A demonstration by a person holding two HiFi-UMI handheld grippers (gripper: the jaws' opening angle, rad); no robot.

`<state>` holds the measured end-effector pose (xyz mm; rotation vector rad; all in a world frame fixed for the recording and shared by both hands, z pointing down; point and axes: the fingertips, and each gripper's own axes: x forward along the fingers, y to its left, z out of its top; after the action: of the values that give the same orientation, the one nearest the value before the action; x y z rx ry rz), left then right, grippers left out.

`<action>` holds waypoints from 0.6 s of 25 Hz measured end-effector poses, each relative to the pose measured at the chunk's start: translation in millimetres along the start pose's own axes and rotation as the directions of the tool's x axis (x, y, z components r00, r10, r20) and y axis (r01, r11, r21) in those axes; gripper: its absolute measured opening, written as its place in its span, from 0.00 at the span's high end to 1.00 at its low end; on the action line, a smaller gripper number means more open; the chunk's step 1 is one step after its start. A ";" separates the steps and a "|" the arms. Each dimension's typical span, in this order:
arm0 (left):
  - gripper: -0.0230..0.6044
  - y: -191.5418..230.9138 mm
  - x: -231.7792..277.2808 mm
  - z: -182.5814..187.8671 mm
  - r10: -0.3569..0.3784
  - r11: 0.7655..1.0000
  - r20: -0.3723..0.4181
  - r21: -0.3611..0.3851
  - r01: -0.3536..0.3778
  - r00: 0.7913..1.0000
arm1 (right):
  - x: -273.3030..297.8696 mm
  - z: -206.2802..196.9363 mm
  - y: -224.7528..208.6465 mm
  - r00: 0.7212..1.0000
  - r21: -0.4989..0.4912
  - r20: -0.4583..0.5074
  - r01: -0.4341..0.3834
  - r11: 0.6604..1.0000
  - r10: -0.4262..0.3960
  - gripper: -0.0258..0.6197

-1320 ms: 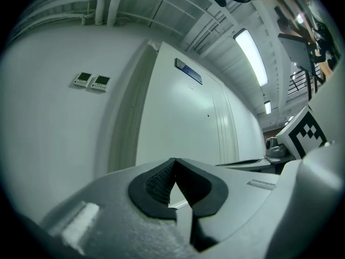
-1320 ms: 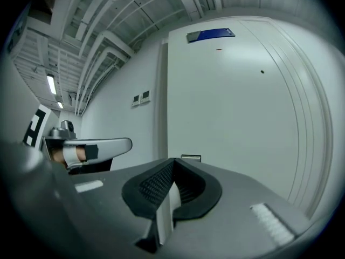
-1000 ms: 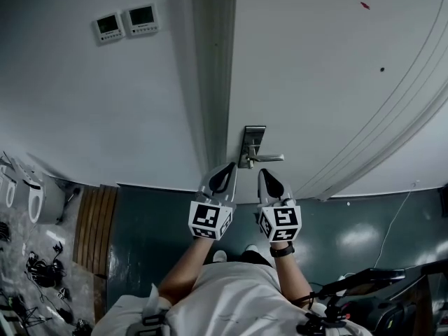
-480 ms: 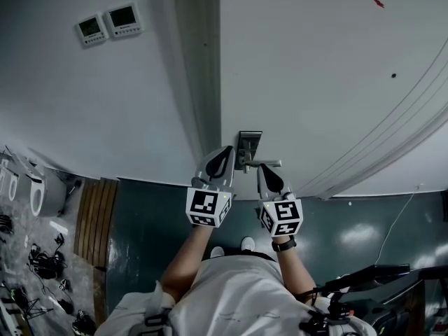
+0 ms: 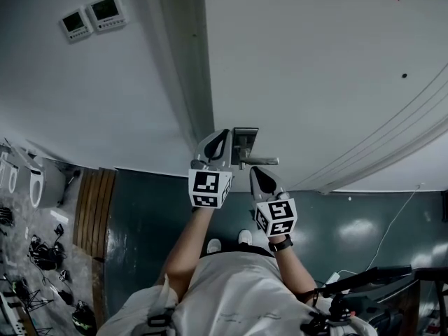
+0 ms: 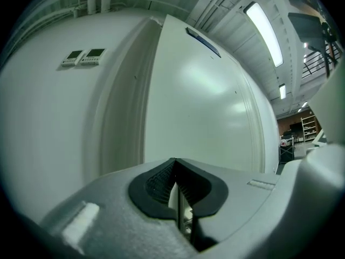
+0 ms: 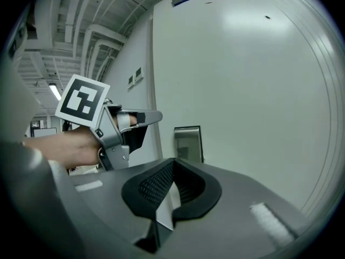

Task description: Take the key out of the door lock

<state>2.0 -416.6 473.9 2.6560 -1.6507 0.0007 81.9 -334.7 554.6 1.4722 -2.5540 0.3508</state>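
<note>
A metal lock plate (image 5: 245,140) with a lever handle (image 5: 260,162) sits on the white door (image 5: 322,68). No key can be made out in any view. My left gripper (image 5: 222,134) is shut, and its tip is against the left side of the lock plate, hiding part of it. My right gripper (image 5: 253,171) is shut with nothing between its jaws. It hangs just below the lever. In the right gripper view the lock plate (image 7: 188,142) stands straight ahead and the left gripper (image 7: 146,117) reaches in from the left.
The door frame (image 5: 180,68) runs left of the lock. Two small wall controllers (image 5: 91,16) hang on the wall to the left. Wooden boards (image 5: 91,215) and cables (image 5: 43,256) lie on the floor at left. Black equipment (image 5: 364,280) stands at lower right.
My left gripper has risen from below the lock plate to its left side. The right gripper has stayed under the lever, and my head view has shifted.
</note>
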 end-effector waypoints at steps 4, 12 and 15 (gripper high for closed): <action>0.96 13.8 11.0 -11.1 0.042 0.999 -0.027 -0.009 -0.042 0.999 | 6.4 -17.1 -3.2 0.999 0.030 -0.041 -0.016 0.999 0.017 0.96; 0.96 21.1 18.1 -18.3 0.069 0.997 -0.042 -0.011 -0.070 0.997 | 12.9 -56.6 -8.4 0.992 0.125 -0.121 -0.024 0.992 0.040 0.96; 0.96 21.8 19.2 -17.6 0.075 0.997 -0.044 -0.007 -0.076 0.996 | 17.7 -73.1 -10.8 0.988 0.188 -0.142 -0.034 0.982 0.061 0.96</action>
<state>-8.9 -443.2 492.0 2.5660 -1.7320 0.0523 84.8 -333.6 630.5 1.3872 -2.4987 0.6947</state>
